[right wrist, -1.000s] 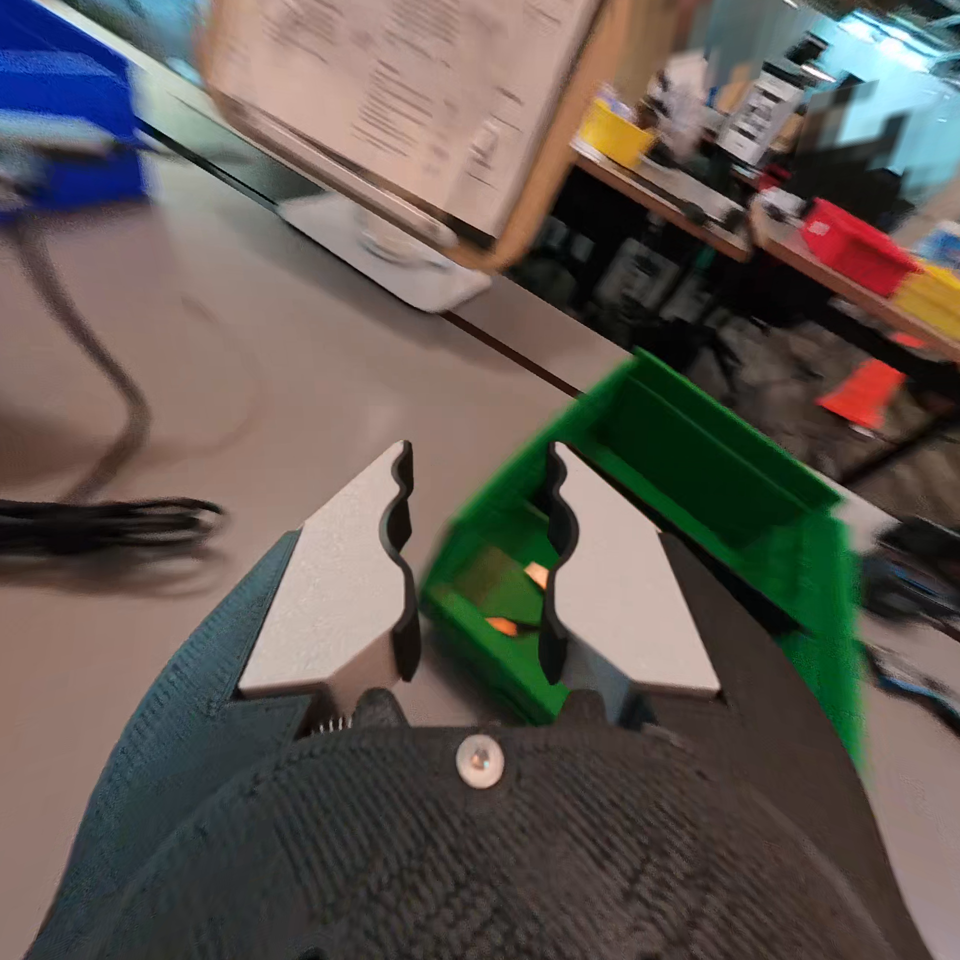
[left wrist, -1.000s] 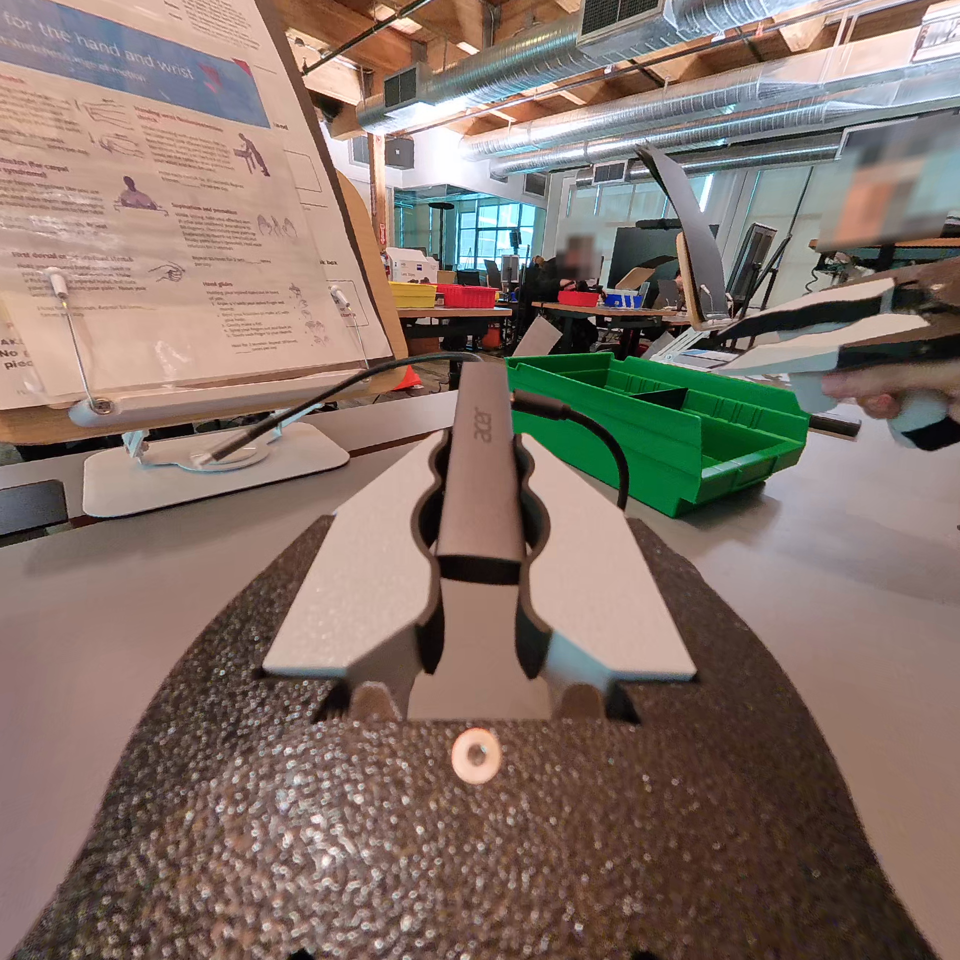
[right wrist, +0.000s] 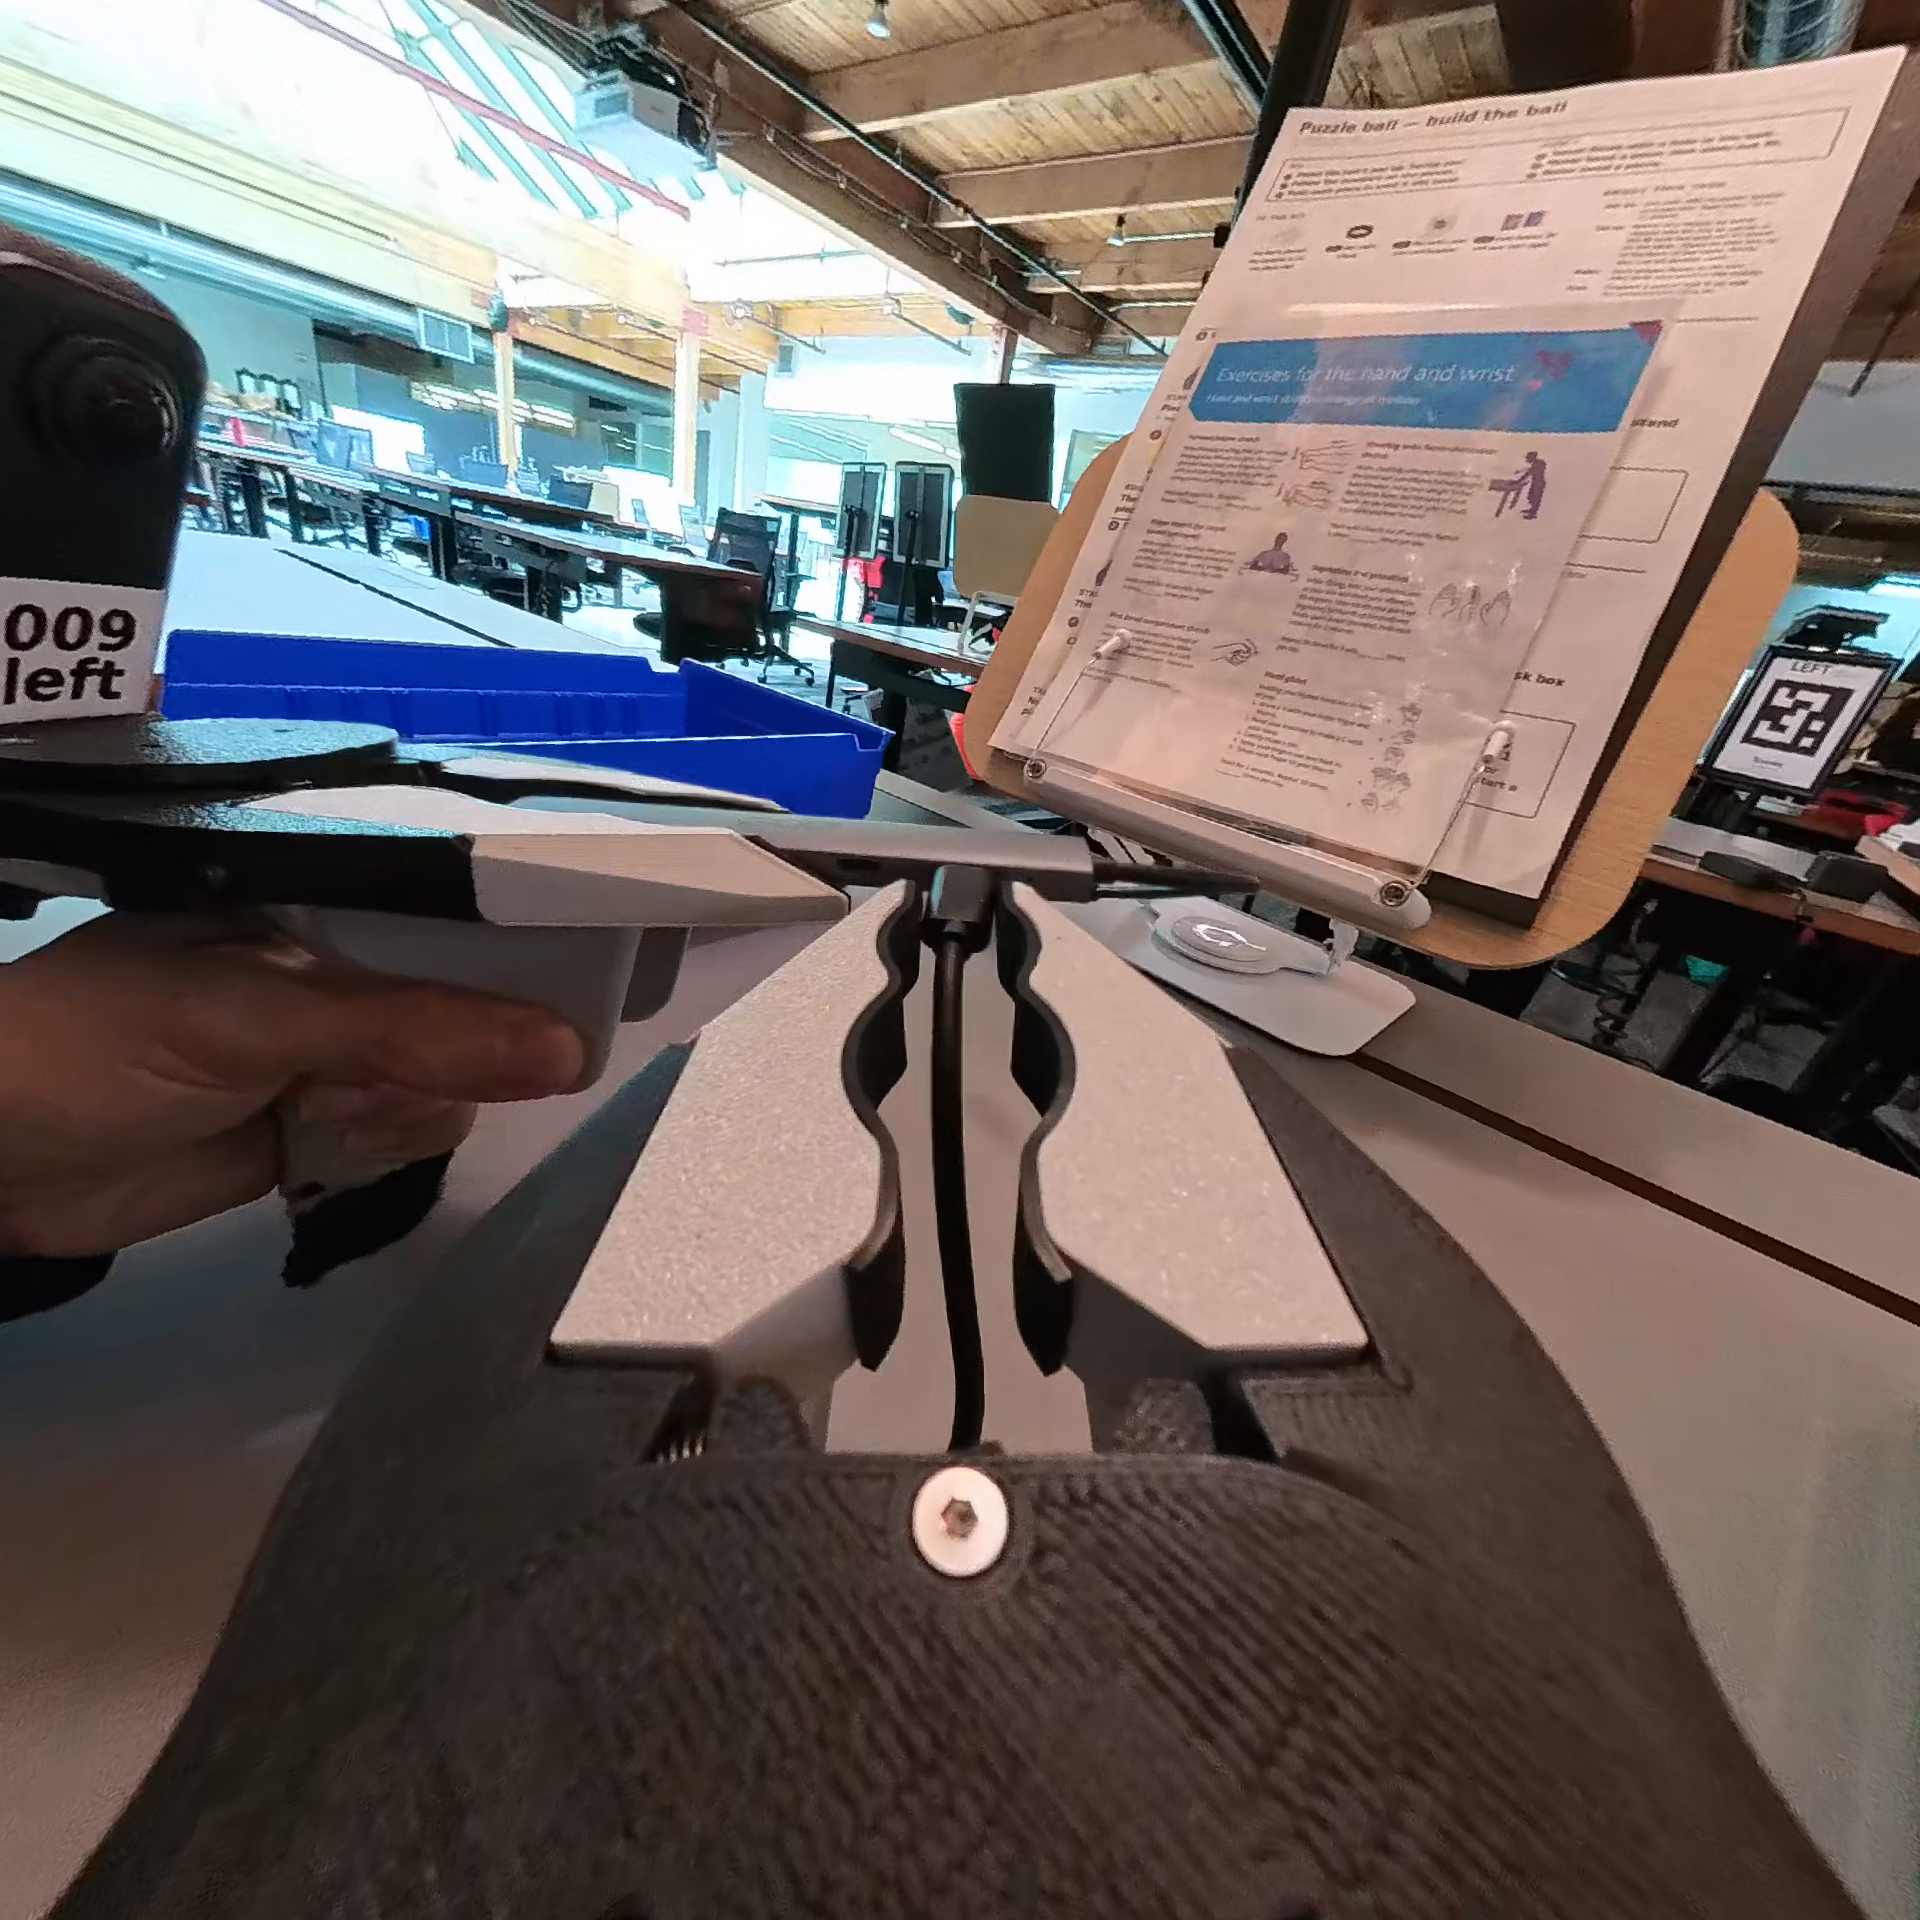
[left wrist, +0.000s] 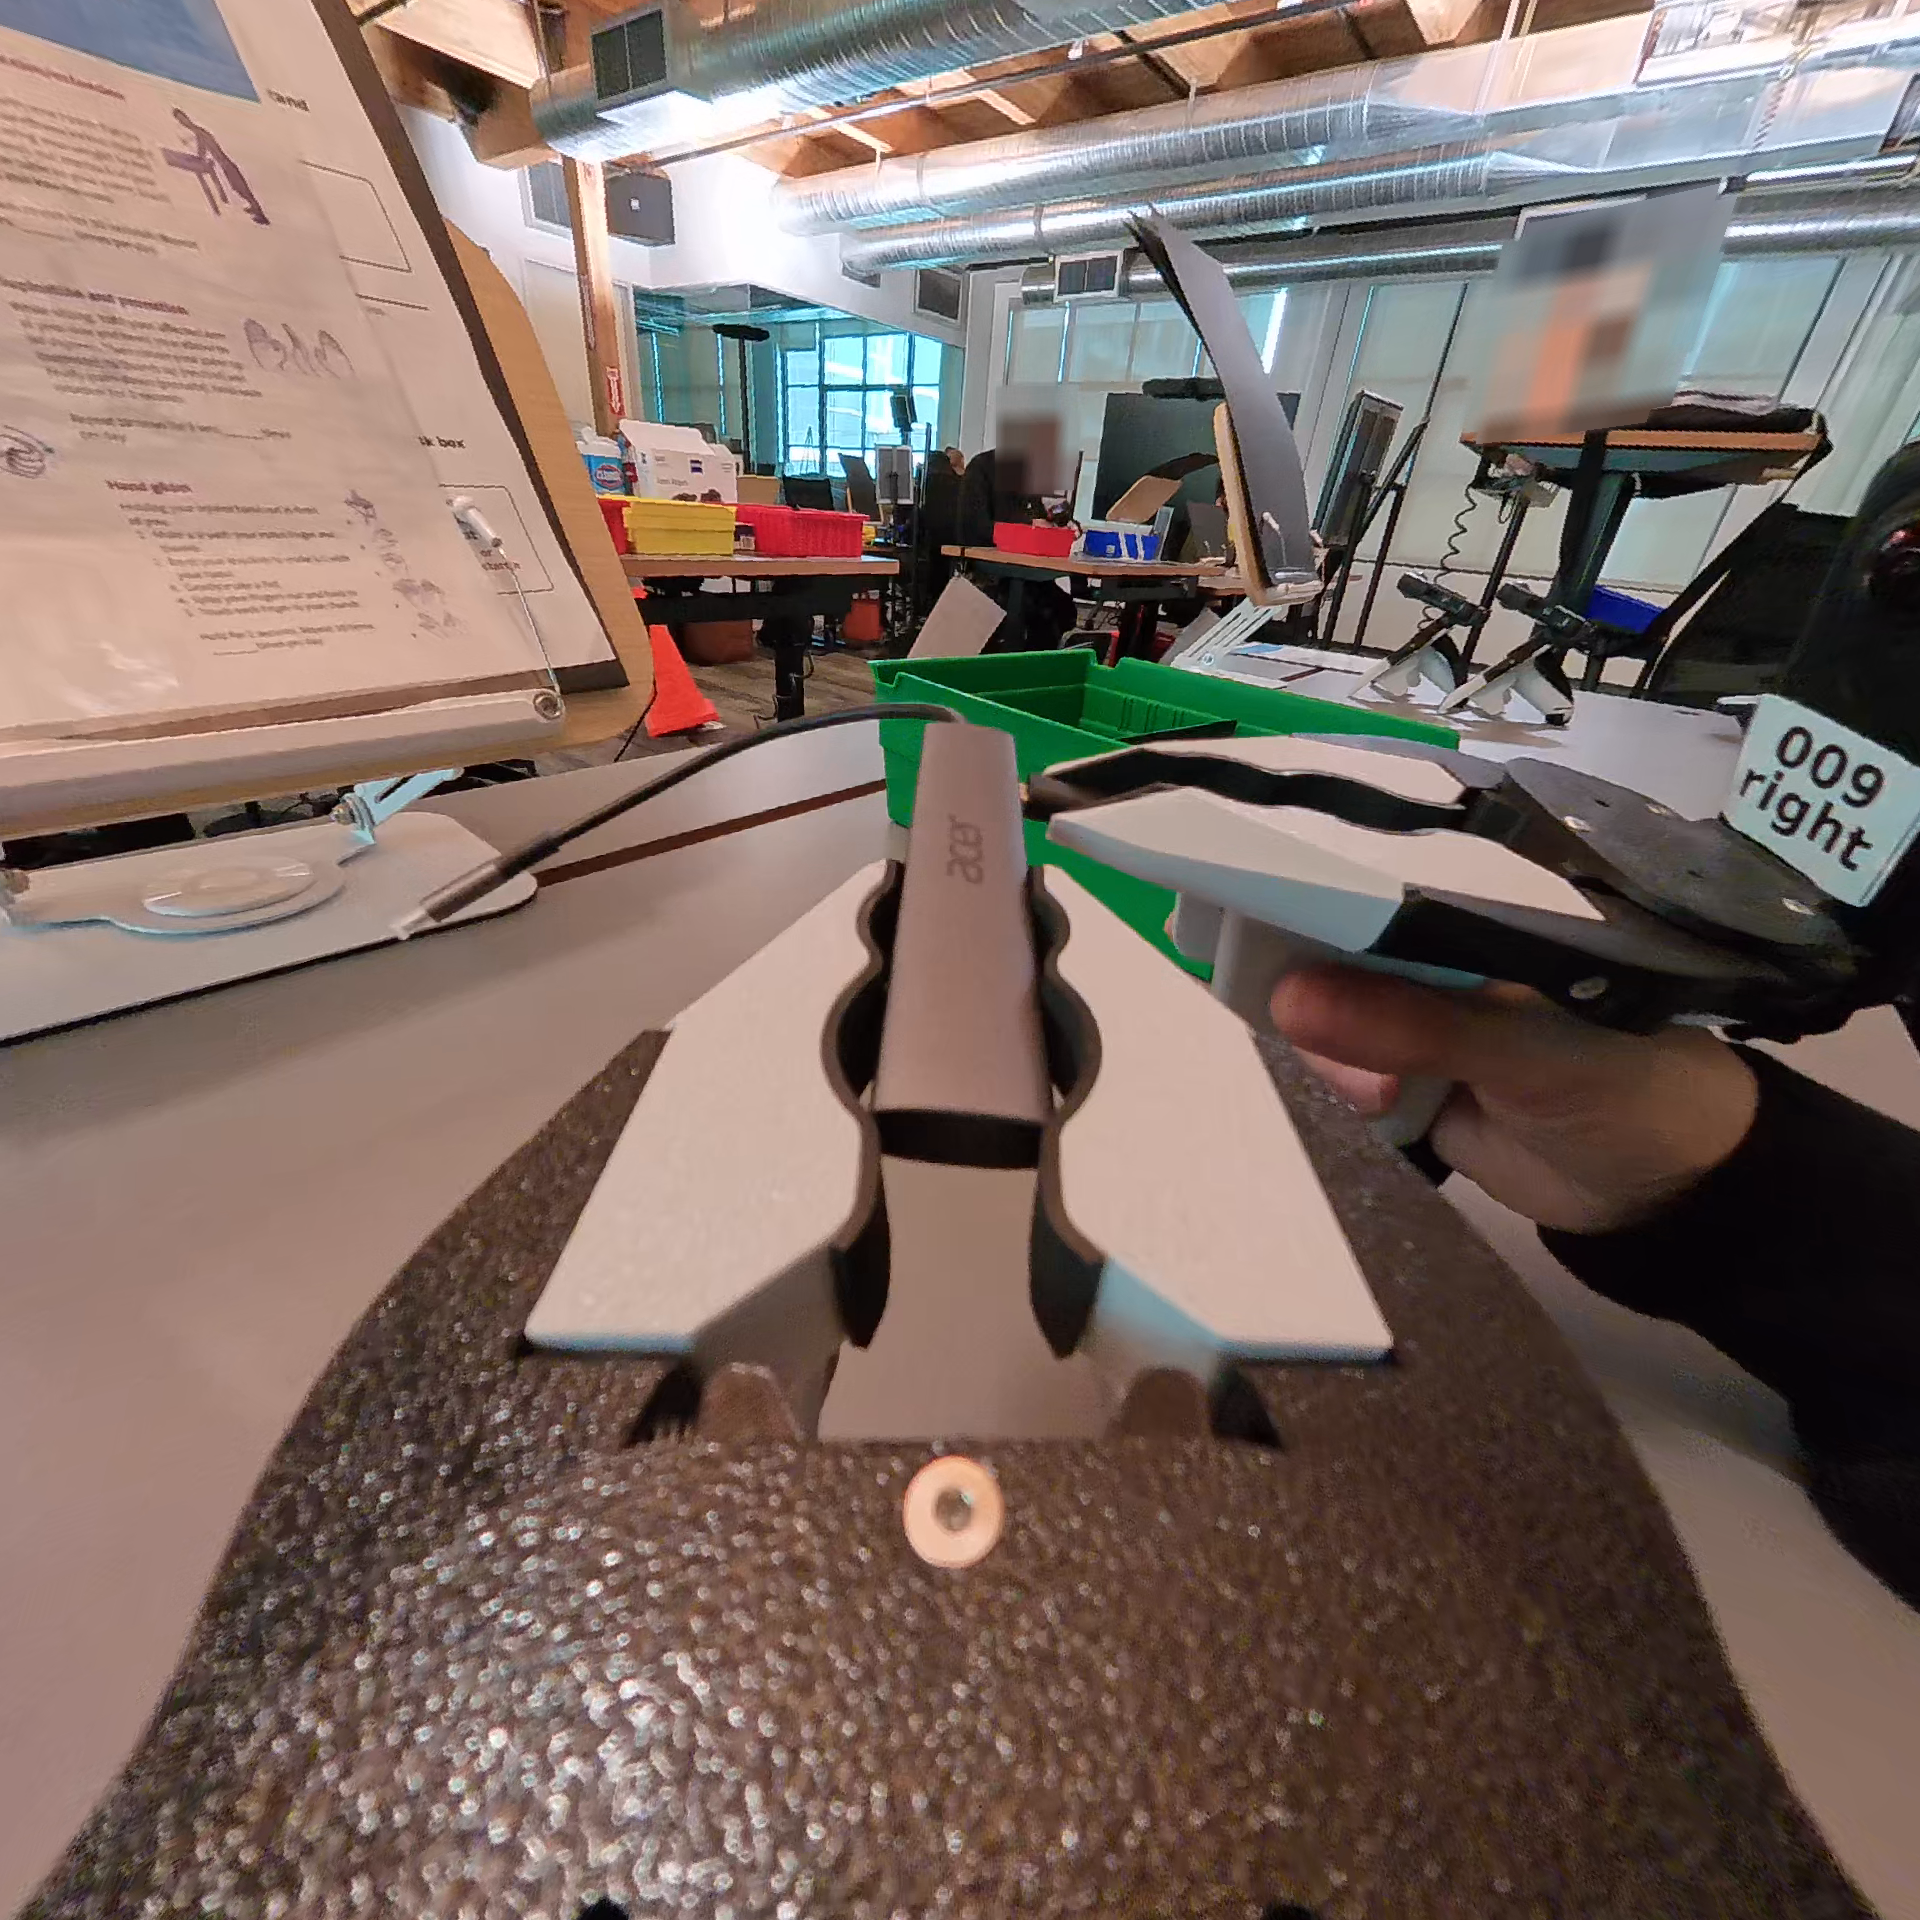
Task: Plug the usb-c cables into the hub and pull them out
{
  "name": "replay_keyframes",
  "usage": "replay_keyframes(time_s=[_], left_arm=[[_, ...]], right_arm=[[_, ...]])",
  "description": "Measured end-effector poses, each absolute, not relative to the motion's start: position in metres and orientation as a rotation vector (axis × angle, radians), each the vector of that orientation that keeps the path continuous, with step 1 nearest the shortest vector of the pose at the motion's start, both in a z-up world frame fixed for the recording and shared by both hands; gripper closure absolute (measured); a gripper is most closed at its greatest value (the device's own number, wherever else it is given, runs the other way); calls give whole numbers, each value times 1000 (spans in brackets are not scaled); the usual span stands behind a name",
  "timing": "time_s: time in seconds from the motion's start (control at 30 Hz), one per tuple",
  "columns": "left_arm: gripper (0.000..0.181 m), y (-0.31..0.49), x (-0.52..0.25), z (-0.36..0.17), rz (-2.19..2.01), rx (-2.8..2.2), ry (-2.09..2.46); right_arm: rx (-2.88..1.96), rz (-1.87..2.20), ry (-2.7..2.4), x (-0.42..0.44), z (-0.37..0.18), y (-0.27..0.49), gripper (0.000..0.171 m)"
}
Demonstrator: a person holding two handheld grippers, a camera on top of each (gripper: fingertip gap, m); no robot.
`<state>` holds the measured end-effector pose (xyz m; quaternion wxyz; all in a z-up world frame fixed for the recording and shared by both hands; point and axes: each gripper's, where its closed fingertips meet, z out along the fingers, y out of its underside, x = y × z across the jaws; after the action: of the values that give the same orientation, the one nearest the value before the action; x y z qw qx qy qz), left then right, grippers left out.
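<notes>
My left gripper [left wrist: 961, 894] is shut on a grey hub [left wrist: 961, 966] and holds it above the table, pointing away. The hub's own black cable [left wrist: 675, 795] runs from its far end down to the left. My right gripper [right wrist: 958, 899] has come in from the right and is closed around a black usb-c plug [right wrist: 956, 894] seated in the hub's side [right wrist: 1018, 854]. That plug's cable [right wrist: 956, 1143] runs back between the fingers. In the left wrist view the right gripper [left wrist: 1039, 810] touches the hub's right side. In the right wrist view the left gripper [right wrist: 810, 847] enters from the left.
A green bin [left wrist: 1143, 696] stands behind the hub. A blue bin [right wrist: 520, 717] sits at the table's far left. A document stand [right wrist: 1351, 623] with papers rests on a white base [left wrist: 208, 914] at the back. A person's hand [left wrist: 1507, 1091] holds the right gripper.
My right gripper has swung from over the green bin to the hub's side and its jaws have narrowed around the plug. My left gripper keeps its hold on the hub.
</notes>
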<state>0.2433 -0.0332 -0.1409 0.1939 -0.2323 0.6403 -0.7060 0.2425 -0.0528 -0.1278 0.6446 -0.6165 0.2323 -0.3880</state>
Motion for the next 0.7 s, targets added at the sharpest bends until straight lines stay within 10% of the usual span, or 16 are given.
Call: replay_keyframes(time_s=[0.7], left_arm=[[160, 21, 268, -114, -1734, -802, 1488]], right_arm=[[-1366, -800, 678, 232, -126, -68, 159]])
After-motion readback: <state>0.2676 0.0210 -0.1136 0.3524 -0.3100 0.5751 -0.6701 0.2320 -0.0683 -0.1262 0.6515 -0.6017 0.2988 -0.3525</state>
